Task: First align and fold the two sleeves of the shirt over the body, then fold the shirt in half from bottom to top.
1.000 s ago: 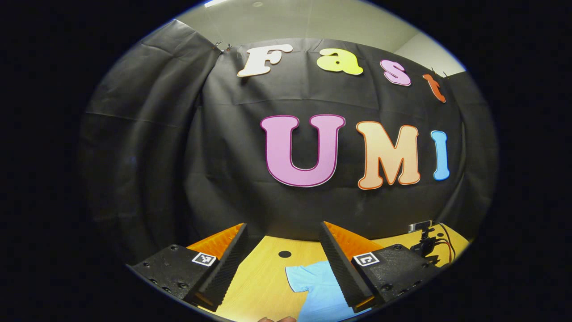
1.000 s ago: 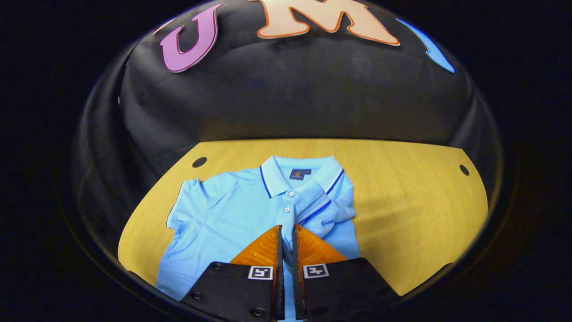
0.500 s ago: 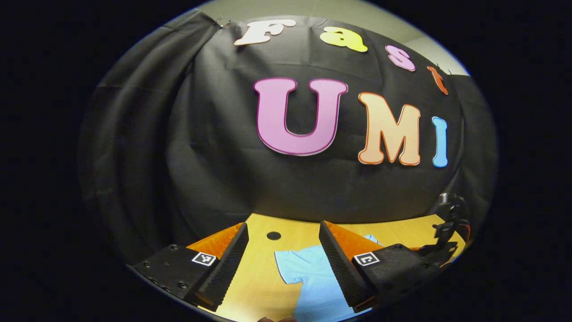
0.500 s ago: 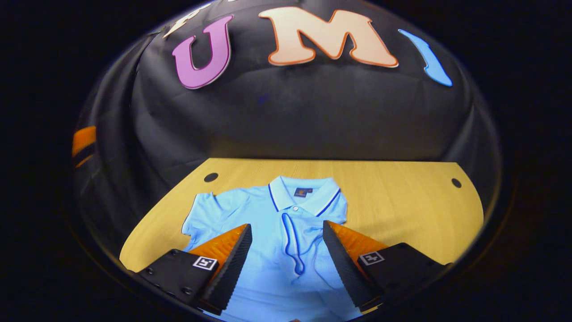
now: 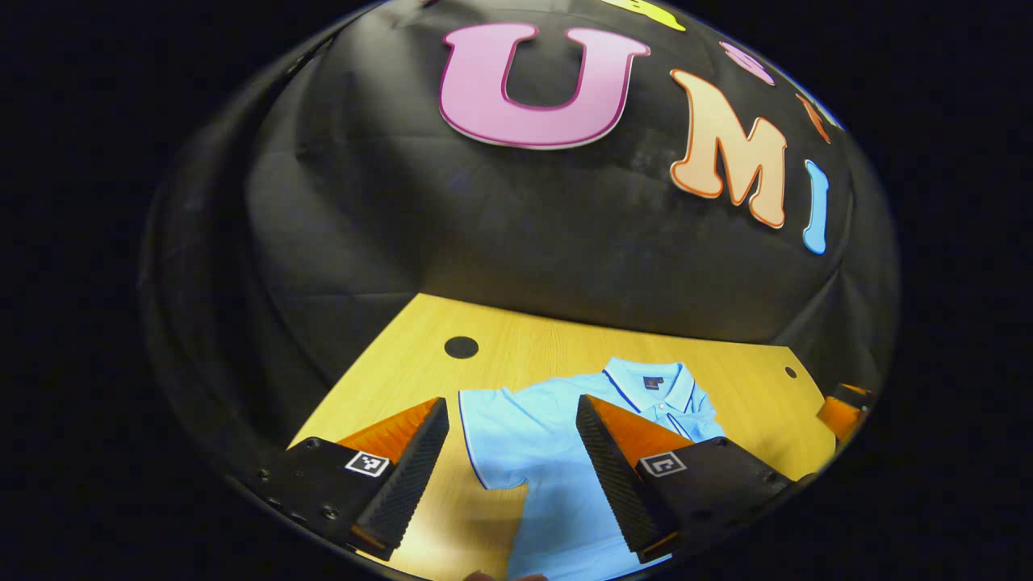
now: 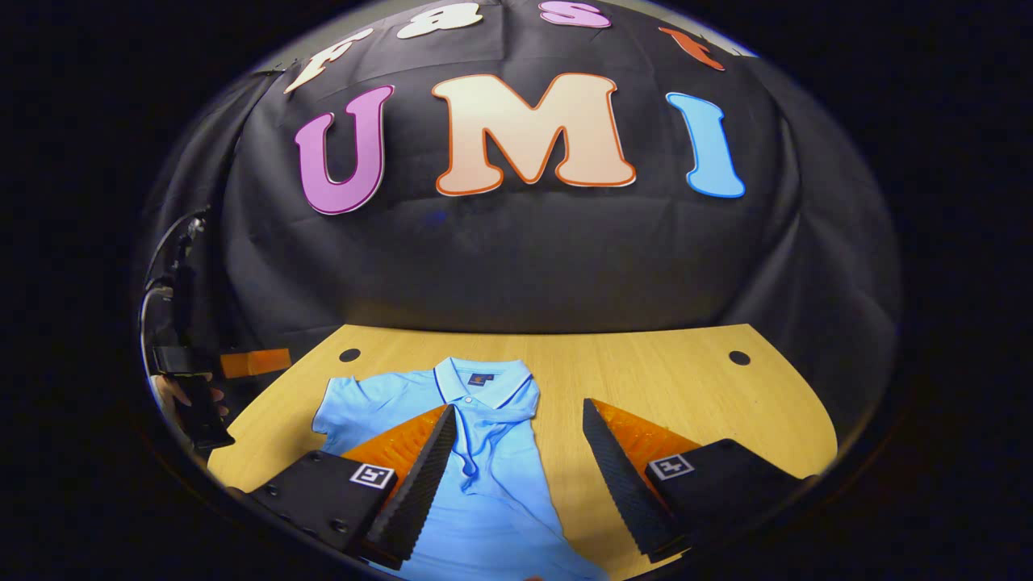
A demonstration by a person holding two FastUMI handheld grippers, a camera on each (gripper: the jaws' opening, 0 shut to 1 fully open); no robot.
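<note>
Item: light blue polo shirt (image 6: 484, 452), lying flat and face up on the wooden counter (image 6: 686, 387), collar (image 6: 483, 381) pointing toward the black cloth wall (image 6: 516, 266). In the right gripper view one sleeve (image 6: 343, 407) is lying spread out to the side; the other side of the shirt is ending in a straight edge under the collar, with its sleeve appearing folded over the body, though the fold itself is hard to make out. The hem is running out of the bottom of both views.

Left claw (image 5: 512, 460): fingers standing spread, gripping nothing, hovering over the spread sleeve (image 5: 492, 428) and shoulder; whether they are touching the fabric cannot be told. One finger is covering part of the shirt (image 5: 565, 492) body beside the collar (image 5: 654, 387).

Right claw (image 6: 519, 468): fingers standing spread, empty, straddling the shirt's straight edge and bare counter; one finger is hiding the chest below the collar.

Also showing: round holes (image 6: 349, 355) in the counter near its far corners; at the left edge of the right gripper view, a hand (image 6: 181, 395) gripping the other gripper, partly cut off and dark.
</note>
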